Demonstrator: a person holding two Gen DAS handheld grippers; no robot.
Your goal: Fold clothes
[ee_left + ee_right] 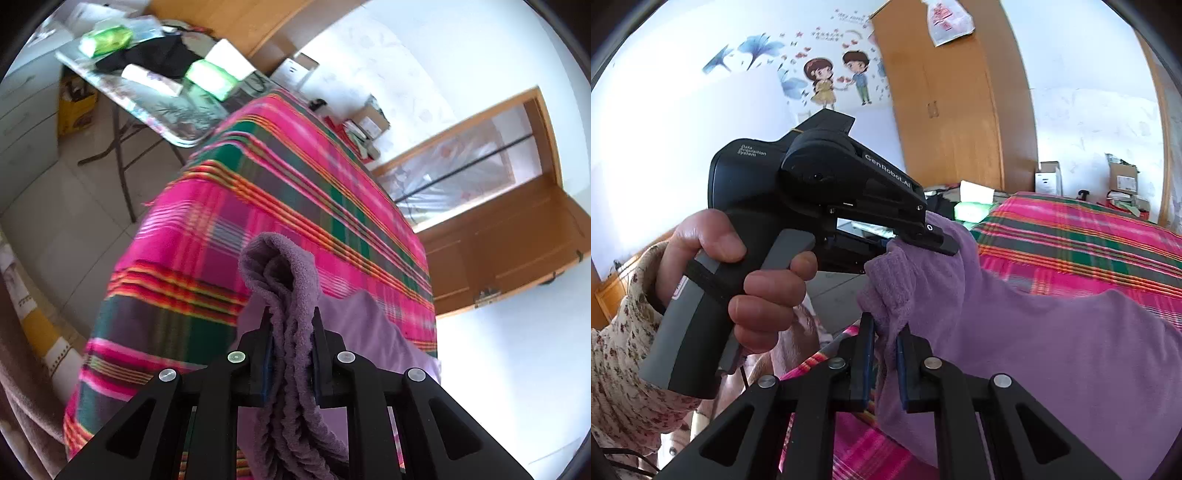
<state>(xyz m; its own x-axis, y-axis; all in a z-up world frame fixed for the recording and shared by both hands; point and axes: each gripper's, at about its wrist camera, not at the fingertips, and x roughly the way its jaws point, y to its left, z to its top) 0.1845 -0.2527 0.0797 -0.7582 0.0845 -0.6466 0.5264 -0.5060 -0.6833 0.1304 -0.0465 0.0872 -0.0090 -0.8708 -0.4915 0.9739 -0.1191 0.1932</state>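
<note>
1. Broad plaid cloth (280, 206), woven, in pink, green and orange stripes, draped over a bed-like surface.
2. Purple garment (1052, 350), soft and fleecy, smooth across its wide panel, bunched into ribbed folds at the edge, lifted above the plaid cloth.
3. Left claw (291, 325), nearly closed, pinching a thick gathered fold of the purple garment.
4. Right claw (886, 332), nearly closed, clamped on another bunched edge, just beside the left claw's grip.
5. Left hand (738, 273) wrapped round the dark handle, floral sleeve (620, 369) behind.

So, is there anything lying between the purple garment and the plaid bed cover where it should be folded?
Nothing visible. Both the left gripper and right gripper are shut on the purple garment, and the plaid cover beyond looks bare.
</note>
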